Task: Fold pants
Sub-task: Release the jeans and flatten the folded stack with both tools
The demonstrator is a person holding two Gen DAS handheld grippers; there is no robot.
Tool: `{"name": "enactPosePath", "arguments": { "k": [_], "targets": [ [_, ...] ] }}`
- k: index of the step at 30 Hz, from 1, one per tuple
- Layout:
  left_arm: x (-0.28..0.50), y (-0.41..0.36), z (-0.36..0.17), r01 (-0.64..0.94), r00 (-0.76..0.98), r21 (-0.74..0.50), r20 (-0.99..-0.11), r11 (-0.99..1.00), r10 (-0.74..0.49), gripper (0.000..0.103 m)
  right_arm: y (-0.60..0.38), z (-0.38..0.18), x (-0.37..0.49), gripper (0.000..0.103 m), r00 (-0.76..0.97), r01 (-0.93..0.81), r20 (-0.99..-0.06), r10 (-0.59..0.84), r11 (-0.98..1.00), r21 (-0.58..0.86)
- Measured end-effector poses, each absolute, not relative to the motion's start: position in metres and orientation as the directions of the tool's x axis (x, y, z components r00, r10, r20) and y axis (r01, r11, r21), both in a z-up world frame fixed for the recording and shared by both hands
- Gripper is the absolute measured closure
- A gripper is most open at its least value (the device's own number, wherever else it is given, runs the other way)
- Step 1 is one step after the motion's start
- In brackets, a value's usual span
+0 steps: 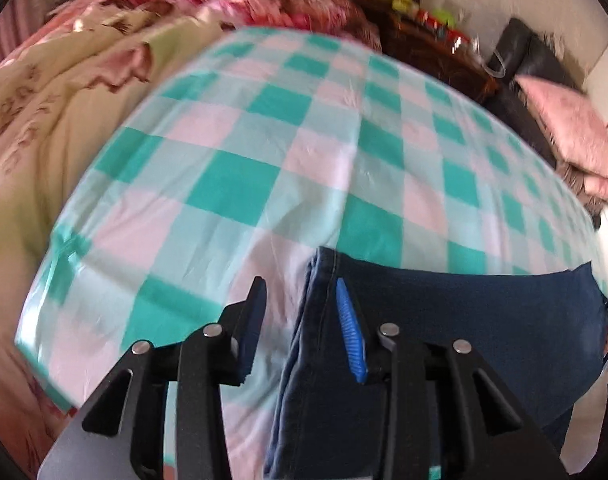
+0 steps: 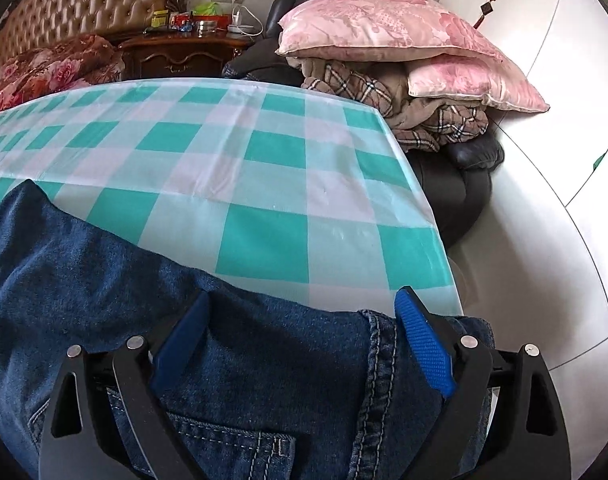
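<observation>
The dark blue jeans (image 2: 104, 272) lie folded at the near edge of the bed, on a sheet (image 2: 240, 152) checked in teal, pale mint and white. In the right wrist view they fill the lower half from about 9 o'clock round to 5 o'clock, with a stitched seam and a pocket edge showing near 6 o'clock. In the left wrist view the jeans (image 1: 463, 320) spread from the centre toward 4 o'clock, their folded edge running upright at the middle.

The left tool (image 1: 300, 292) stands partly open astride that folded edge: one finger hangs over bare sheet, the other over denim, and neither pad presses the cloth. The right tool (image 2: 304, 300) is spread wide over the jeans' top layer, its blue pads apart with denim between them but not pinched.

At 1 o'clock in the right wrist view, pink pillows (image 2: 383, 28) rest on a plaid blanket (image 2: 383, 92); a dark wooden nightstand (image 2: 184, 52) sits near 11 o'clock.
</observation>
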State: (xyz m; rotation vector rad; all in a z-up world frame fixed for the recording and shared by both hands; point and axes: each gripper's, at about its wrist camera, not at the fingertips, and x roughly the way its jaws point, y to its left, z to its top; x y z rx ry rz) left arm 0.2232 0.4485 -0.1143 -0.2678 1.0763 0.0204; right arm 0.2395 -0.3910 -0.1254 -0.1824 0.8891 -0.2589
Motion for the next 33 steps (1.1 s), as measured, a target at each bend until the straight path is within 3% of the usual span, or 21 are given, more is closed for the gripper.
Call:
{"name": "enactPosePath", "arguments": {
  "k": [5, 7, 8, 11, 14, 17, 19, 21, 23, 26, 29, 33],
  "targets": [
    [0.17, 0.446, -0.106, -0.201, 0.512, -0.165, -0.858, 0.966, -0.04, 0.068, -0.397, -0.126, 0.244, 0.014, 0.595, 0.152, -0.753, -0.282, 0.959, -0.24],
    [0.151, 0.443, -0.11, -0.208, 0.515, -0.158, -0.857, 0.965, -0.029, 0.082, -0.397, -0.124, 0.242, 0.014, 0.601, 0.153, -0.751, -0.274, 0.961, -0.229],
    [0.148, 0.442, -0.115, -0.219, 0.498, -0.131, -0.867, 0.967, -0.005, 0.083, -0.398, -0.122, 0.24, 0.014, 0.608, 0.16, -0.747, -0.27, 0.963, -0.218],
    [0.135, 0.45, -0.124, -0.302, 0.46, -0.05, -0.882, 0.952, 0.1, 0.083, -0.402, -0.106, 0.225, 0.014, 0.63, 0.232, -0.714, -0.307, 0.951, -0.204],
    [0.122, 0.441, -0.102, -0.367, 0.512, 0.007, -0.833, 0.93, 0.209, 0.08, -0.398, -0.077, 0.193, 0.013, 0.674, 0.26, -0.679, -0.291, 0.954, -0.151],
    [0.115, 0.384, -0.081, -0.319, 0.593, 0.037, -0.772, 0.947, 0.229, 0.061, -0.382, -0.063, 0.159, 0.013, 0.686, 0.256, -0.678, -0.264, 0.96, -0.115],
    [0.116, 0.341, -0.077, -0.249, 0.647, 0.029, -0.739, 0.968, 0.188, 0.037, -0.367, -0.064, 0.138, 0.011, 0.683, 0.262, -0.684, -0.255, 0.96, -0.097],
    [0.122, 0.296, -0.086, -0.17, 0.664, -0.008, -0.74, 0.985, 0.108, 0.024, -0.358, -0.072, 0.13, 0.011, 0.656, 0.272, -0.713, -0.246, 0.959, -0.081],
    [0.132, 0.263, -0.106, -0.149, 0.647, -0.062, -0.761, 0.987, 0.05, 0.019, -0.351, -0.085, 0.123, 0.011, 0.622, 0.311, -0.743, -0.247, 0.949, -0.054],
    [0.146, 0.224, -0.133, -0.16, 0.582, -0.017, -0.809, 0.987, 0.08, 0.013, -0.339, -0.104, 0.12, 0.011, 0.573, 0.325, -0.773, -0.273, 0.941, -0.092],
    [0.144, 0.198, -0.143, -0.15, 0.589, 0.022, -0.801, 0.988, 0.107, 0.004, -0.335, -0.117, 0.118, 0.011, 0.525, 0.355, -0.792, -0.312, 0.926, -0.13],
    [0.144, 0.201, -0.151, -0.197, 0.59, -0.029, -0.802, 0.98, 0.095, 0.002, -0.339, -0.131, 0.113, 0.011, 0.511, 0.358, -0.816, -0.269, 0.93, -0.082]
  ]
}}
